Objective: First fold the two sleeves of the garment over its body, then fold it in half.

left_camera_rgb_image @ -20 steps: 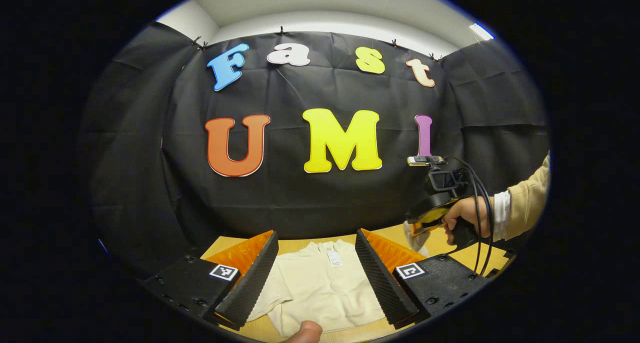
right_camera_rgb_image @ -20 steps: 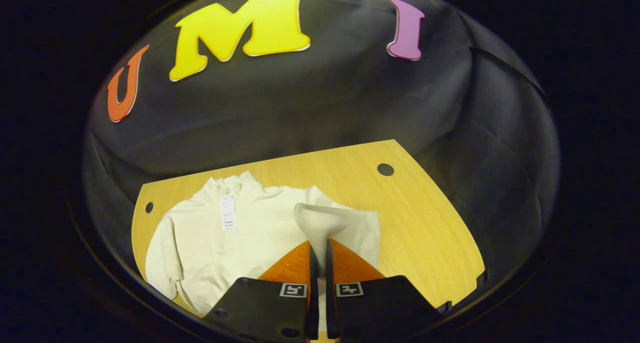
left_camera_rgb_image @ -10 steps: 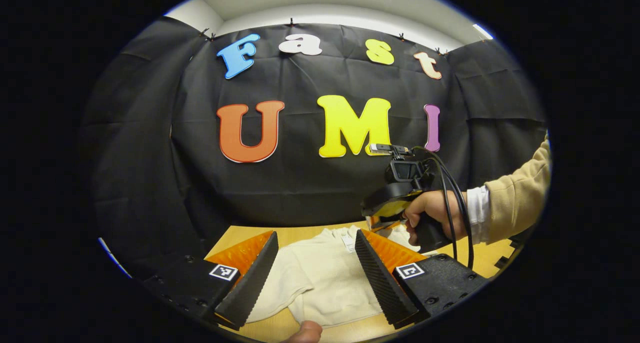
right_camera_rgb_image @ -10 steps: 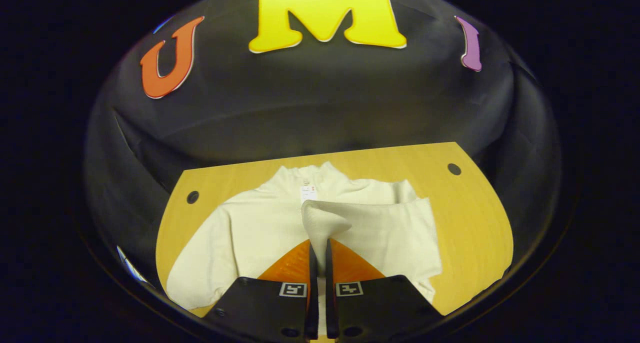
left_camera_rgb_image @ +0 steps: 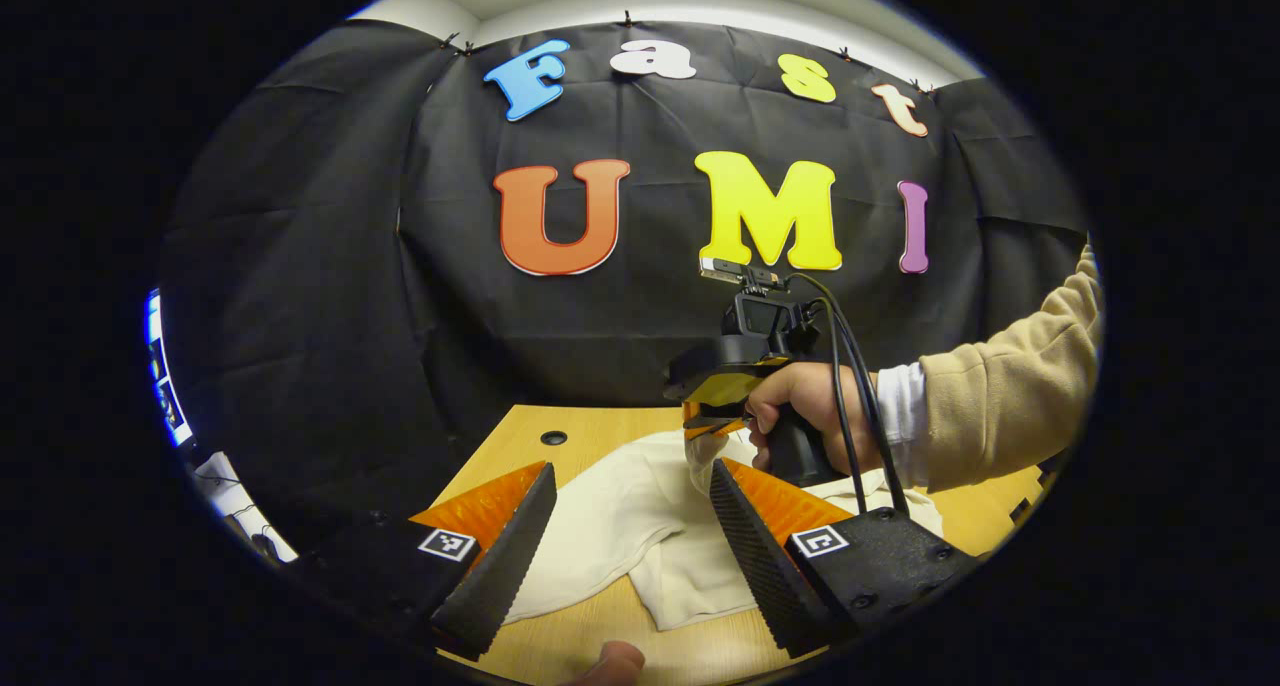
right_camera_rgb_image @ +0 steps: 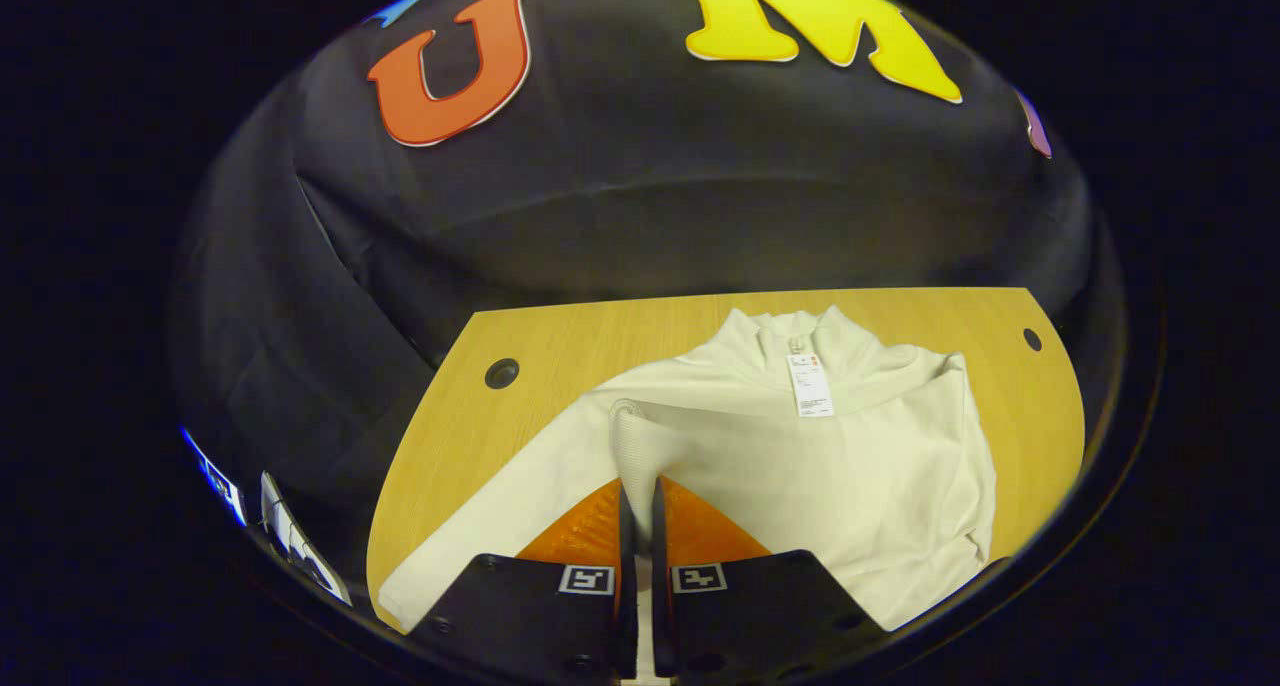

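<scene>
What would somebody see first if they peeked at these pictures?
Probably the cream sweater spread on the wooden table, with a white tag hanging at its collar. Next, the right gripper, shut on a sleeve cuff and holding it above the sweater's body. In the left gripper view, the left gripper hangs open over the sweater's near edge, and a hand in a tan sleeve holds the other gripper beyond.

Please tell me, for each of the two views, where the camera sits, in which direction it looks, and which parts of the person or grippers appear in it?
Left gripper view: rides on the open left gripper, low, facing the booth wall; the right gripper and its hand show farther off.
Right gripper view: rides on the right gripper, looking down at the table; its fingers pinch the sleeve cuff.
Shared: the cream garment on the table.
</scene>
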